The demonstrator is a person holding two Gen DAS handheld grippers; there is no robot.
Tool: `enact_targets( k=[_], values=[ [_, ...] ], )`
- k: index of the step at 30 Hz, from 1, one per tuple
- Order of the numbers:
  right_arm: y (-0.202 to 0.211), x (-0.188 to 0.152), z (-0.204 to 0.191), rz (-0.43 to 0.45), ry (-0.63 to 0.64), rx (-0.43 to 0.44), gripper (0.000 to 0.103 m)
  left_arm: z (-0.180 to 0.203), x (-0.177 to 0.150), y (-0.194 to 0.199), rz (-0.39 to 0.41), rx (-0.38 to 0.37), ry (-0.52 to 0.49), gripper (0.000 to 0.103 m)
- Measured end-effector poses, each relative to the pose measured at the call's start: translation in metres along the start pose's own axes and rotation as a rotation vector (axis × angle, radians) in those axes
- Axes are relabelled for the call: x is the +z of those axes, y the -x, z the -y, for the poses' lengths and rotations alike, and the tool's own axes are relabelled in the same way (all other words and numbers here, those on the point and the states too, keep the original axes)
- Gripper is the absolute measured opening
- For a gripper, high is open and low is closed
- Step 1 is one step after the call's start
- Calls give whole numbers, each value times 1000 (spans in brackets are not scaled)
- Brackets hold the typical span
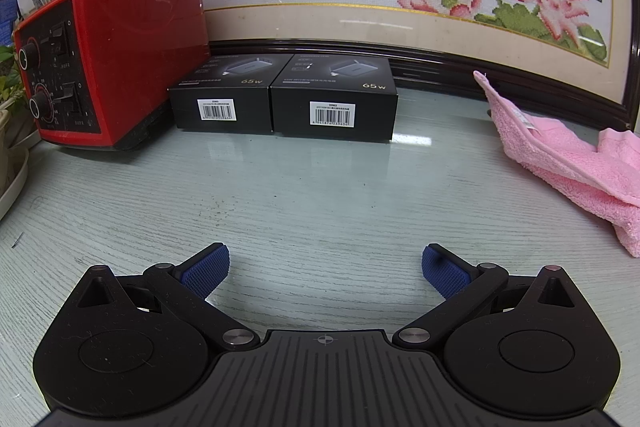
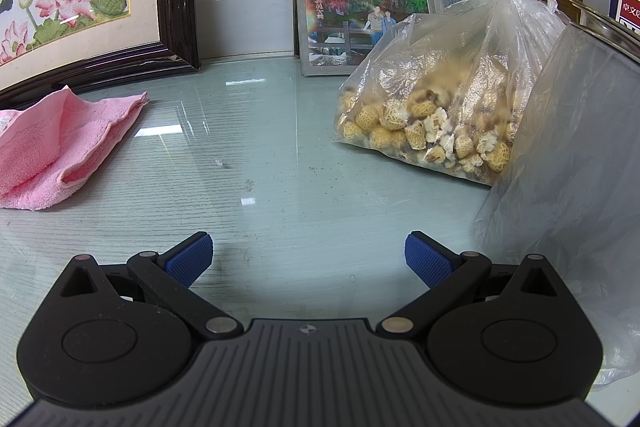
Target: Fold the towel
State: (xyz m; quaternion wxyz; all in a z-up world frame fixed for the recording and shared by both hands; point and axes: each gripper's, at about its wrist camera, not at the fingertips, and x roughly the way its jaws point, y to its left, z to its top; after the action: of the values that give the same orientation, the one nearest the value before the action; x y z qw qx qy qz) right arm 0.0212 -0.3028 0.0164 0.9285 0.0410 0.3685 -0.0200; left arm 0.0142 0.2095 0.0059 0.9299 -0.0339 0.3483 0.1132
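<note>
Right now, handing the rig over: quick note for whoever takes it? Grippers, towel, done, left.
Left gripper: open, empty, low over the table, towel off to its right.
Right gripper: open, empty, towel off to its left.
Pink towel: lies rumpled, loosely doubled over, on the table between the two grippers, against the framed embroidery. Neither gripper touches it.
Done: no neat fold to be seen.
Left: take hold of the towel and fold it. Mind the bag of snacks on the right and the two black boxes on the left.
</note>
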Motion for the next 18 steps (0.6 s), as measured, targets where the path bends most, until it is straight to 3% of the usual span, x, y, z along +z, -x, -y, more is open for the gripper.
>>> enact_targets(
  k=[12,18],
  values=[
    [0,2,-4,-3,-3,2,103,0,0,0,0,2,-3,103],
    [14,24,-42,45,-88,220,103,0,0,0,0,3,-3,103]
  ],
)
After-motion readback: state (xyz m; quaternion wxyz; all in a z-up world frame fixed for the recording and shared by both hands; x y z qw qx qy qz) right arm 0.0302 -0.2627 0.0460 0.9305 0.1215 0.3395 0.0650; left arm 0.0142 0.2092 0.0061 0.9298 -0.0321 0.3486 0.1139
